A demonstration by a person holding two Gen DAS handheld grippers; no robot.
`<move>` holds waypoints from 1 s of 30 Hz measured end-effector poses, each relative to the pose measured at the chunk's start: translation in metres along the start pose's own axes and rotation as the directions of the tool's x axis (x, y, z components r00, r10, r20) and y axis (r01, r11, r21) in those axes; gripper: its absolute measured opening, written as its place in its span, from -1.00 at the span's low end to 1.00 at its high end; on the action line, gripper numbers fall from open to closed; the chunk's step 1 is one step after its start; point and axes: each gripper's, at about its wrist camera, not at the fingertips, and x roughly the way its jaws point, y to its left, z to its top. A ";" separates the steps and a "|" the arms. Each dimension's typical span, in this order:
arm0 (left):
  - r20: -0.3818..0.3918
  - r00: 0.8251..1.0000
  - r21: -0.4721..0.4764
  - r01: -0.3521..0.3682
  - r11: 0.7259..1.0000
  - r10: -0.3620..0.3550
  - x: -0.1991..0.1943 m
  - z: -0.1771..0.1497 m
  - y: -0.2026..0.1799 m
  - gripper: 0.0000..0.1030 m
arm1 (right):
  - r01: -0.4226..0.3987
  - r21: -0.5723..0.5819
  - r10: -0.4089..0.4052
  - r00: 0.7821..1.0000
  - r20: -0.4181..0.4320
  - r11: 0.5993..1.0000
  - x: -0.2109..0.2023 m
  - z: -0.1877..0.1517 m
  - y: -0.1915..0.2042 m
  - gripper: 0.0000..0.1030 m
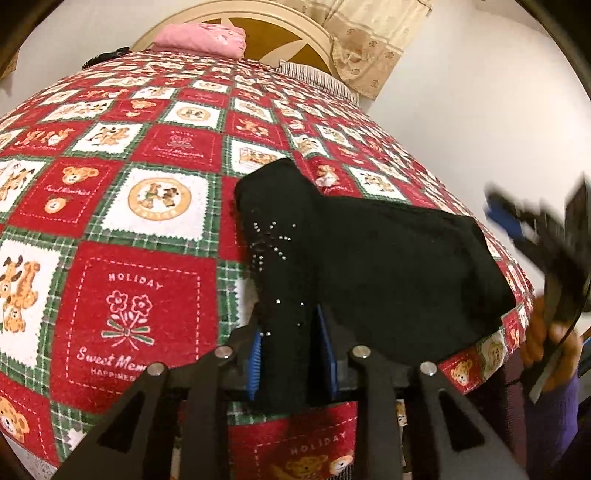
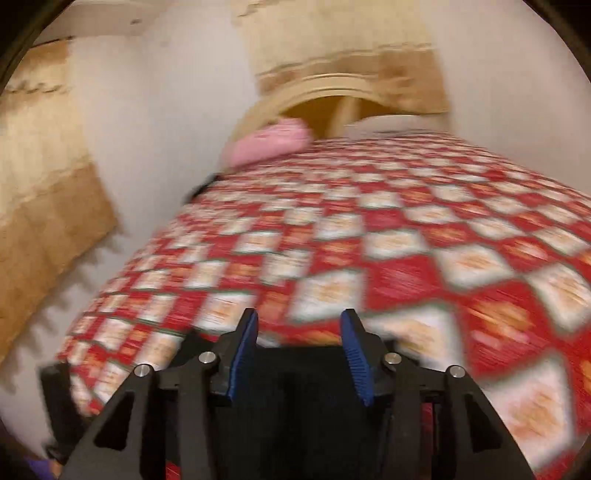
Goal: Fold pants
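Note:
Black pants (image 1: pixel 373 266) with small rhinestone dots lie bunched on the red patchwork bedspread (image 1: pixel 129 229) near its right edge. My left gripper (image 1: pixel 290 325) is shut on a fold of the pants, the fabric pinched between its blue pads (image 1: pixel 255 354). My right gripper (image 2: pixel 299 325) is open and empty, raised over the bedspread (image 2: pixel 369 240); its view is motion-blurred. The right gripper also shows blurred at the right in the left wrist view (image 1: pixel 517 225), held by a hand in a purple sleeve.
A pink folded cloth (image 1: pixel 207 38) lies at the bed's far end by a cream headboard (image 1: pixel 258 22). A lace curtain (image 1: pixel 369 40) hangs behind. White wall runs along the bed's right side.

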 end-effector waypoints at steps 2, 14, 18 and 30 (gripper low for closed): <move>-0.002 1.000 -0.001 -0.001 1.000 0.001 0.000 0.001 0.000 -0.38 | 0.026 0.051 -0.025 0.999 -0.031 0.998 -0.018 -0.018 -0.025 -0.05; -0.021 0.997 0.049 -0.068 0.996 0.069 -0.002 0.002 -0.008 -0.33 | 0.050 0.017 -0.050 0.999 0.013 0.999 -0.067 -0.077 -0.030 -0.09; -0.027 0.996 0.051 -0.083 0.995 0.084 -0.003 0.002 -0.008 -0.31 | 0.020 0.029 -0.022 0.998 0.063 0.999 -0.079 -0.072 -0.026 -0.09; -0.044 0.987 0.086 -0.150 0.985 0.154 -0.028 0.001 0.011 0.26 | 0.058 -0.109 -0.066 0.995 -0.070 0.992 -0.044 -0.088 -0.007 -0.77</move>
